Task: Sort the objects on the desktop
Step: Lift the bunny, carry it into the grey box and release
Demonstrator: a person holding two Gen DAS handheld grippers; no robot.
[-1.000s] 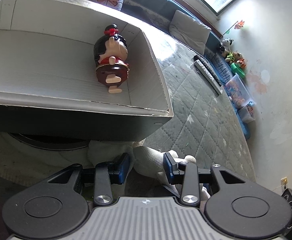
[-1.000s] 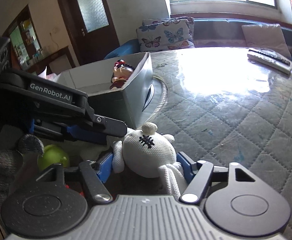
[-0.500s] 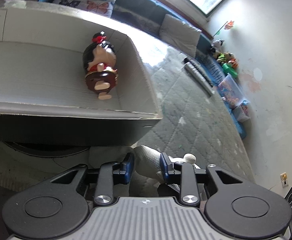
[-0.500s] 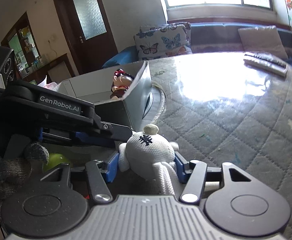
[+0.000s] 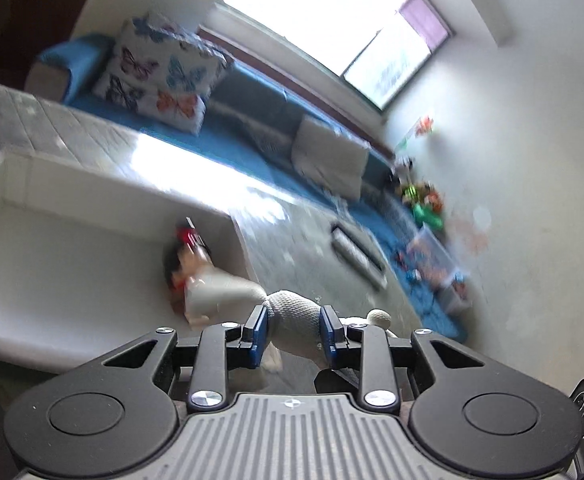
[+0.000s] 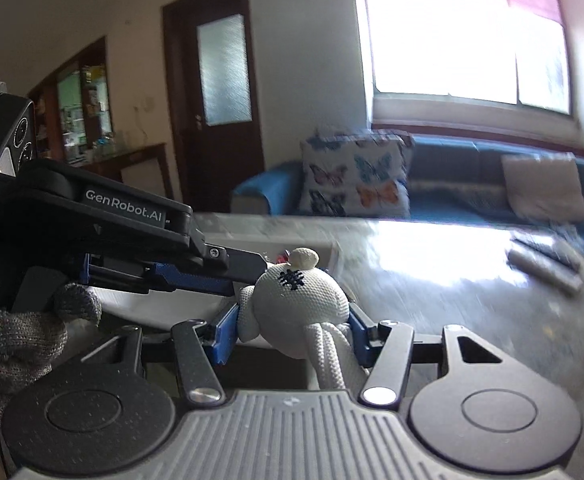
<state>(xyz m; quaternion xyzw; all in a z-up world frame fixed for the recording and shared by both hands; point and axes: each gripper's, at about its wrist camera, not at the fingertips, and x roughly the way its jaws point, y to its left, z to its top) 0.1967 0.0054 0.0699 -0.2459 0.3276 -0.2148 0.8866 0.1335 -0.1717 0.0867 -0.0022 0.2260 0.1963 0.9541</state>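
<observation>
Above the quilted table [image 6: 472, 292], both grippers clamp one white knit plush toy [image 6: 300, 300]: left gripper [image 5: 294, 330] on its body, right gripper [image 6: 292, 330] on the round head. Dark stitched cross on head, cream nub on top, ribbed limb hanging down. Doll [image 5: 185, 258] lies in the white box [image 5: 51, 264] behind.

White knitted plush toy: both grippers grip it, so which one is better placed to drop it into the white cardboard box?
Left, probably. The left gripper, shut on the white knitted plush toy, looks straight into the white cardboard box. The right gripper clamps the head farther from it.
</observation>
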